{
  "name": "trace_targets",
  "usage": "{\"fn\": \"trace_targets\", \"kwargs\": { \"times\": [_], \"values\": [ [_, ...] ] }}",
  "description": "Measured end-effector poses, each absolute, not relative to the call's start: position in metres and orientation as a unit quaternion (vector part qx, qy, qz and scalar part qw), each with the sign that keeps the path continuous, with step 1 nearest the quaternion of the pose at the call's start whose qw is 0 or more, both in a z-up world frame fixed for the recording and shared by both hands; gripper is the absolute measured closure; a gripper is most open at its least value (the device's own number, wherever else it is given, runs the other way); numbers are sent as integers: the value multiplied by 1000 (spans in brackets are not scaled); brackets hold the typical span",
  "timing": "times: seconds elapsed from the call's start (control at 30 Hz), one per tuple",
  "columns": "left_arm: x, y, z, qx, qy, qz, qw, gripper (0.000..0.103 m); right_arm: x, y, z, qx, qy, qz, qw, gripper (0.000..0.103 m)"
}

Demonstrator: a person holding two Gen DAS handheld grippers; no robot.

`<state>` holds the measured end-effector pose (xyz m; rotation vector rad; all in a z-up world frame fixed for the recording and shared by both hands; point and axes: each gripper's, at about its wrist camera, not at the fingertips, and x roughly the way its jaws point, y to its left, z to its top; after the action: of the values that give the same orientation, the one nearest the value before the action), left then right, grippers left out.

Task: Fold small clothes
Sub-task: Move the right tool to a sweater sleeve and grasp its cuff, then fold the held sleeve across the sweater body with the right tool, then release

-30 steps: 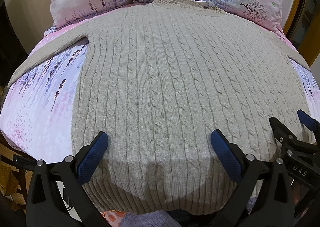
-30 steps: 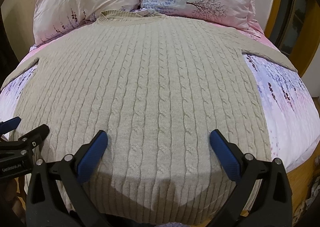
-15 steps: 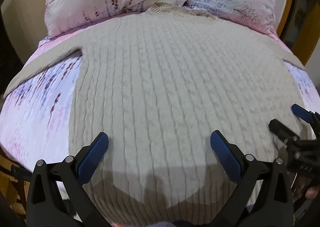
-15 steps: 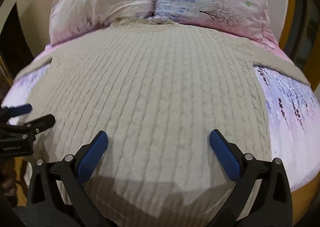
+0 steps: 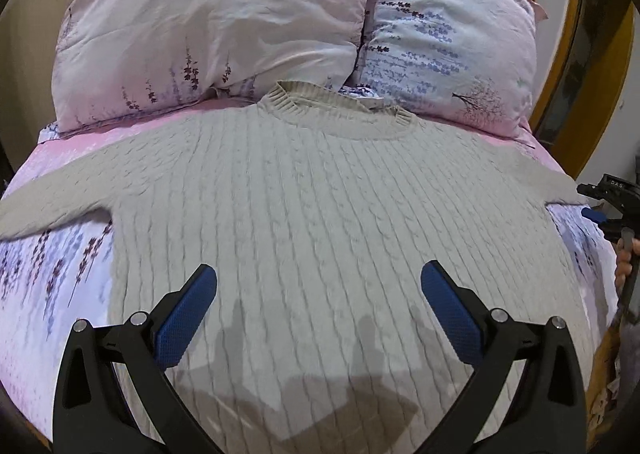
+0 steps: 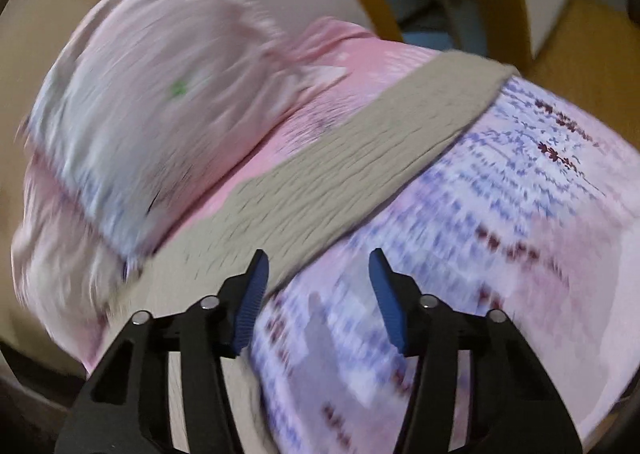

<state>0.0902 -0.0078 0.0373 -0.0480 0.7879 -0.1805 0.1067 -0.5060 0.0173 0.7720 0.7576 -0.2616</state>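
Bed (image 5: 48,286) bears flat sweater (image 5: 328,222); left gripper (image 5: 320,294) spread above hem, right gripper (image 6: 316,286) spread beside sleeve (image 6: 360,158).

The beige cable-knit sweater (image 5: 320,222) lies flat on the bed with the pink floral sheet (image 5: 48,286), its neckline toward the headboard end and its sleeves spread out to either side. Behind the neckline, two floral pillows sit side by side: the left pillow (image 5: 208,26) and the right pillow (image 5: 448,38), touching each other. The left gripper (image 5: 319,318) hangs over the sweater's lower body. The right gripper (image 6: 316,300) is off at the bed's right side, over the sheet just beside the sweater's right sleeve (image 6: 360,158), which runs diagonally ahead of its fingers (image 6: 250,308).
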Motion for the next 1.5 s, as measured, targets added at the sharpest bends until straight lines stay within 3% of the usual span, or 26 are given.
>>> {"fn": "trace_targets", "kwargs": {
  "times": [0.37, 0.53, 0.73, 0.77, 0.9, 1.03, 1.07, 1.1, 1.17, 1.27, 1.5],
  "values": [
    [118, -4, 28, -44, 395, -81, 914, 1, 130, -565, -11, 433, 344, -182, 813, 73],
    [123, 3, 23, -65, 405, -83, 908, 1, 141, -567, -11, 416, 343, -198, 819, 91],
    [125, 9, 19, -86, 412, -91, 902, 1, 143, -542, 38, 353, 286, -178, 873, 94],
    [126, 10, 18, -88, 414, -92, 901, 1, 143, -535, 46, 343, 278, -166, 882, 103],
    [128, 10, 15, -91, 423, -93, 897, 1, 156, -466, 86, 279, 252, -47, 925, 103],
    [129, 9, 15, -92, 422, -92, 897, 1, 181, -393, 82, 218, 316, 33, 923, 102],
    [129, 10, 15, -94, 422, -92, 897, 1, 183, -391, 73, 228, 332, 28, 915, 95],
    [128, 11, 15, -96, 422, -93, 897, 1, 182, -397, 66, 246, 340, 15, 908, 78],
    [128, 14, 14, -104, 421, -97, 896, 1, 173, -425, 53, 298, 344, -38, 890, 52],
    [128, 14, 14, -105, 422, -99, 895, 1, 154, -469, 34, 353, 366, -117, 853, 53],
    [129, 12, 12, -97, 424, -99, 895, 1, 132, -532, -8, 470, 369, -187, 780, 80]
  ]
}}
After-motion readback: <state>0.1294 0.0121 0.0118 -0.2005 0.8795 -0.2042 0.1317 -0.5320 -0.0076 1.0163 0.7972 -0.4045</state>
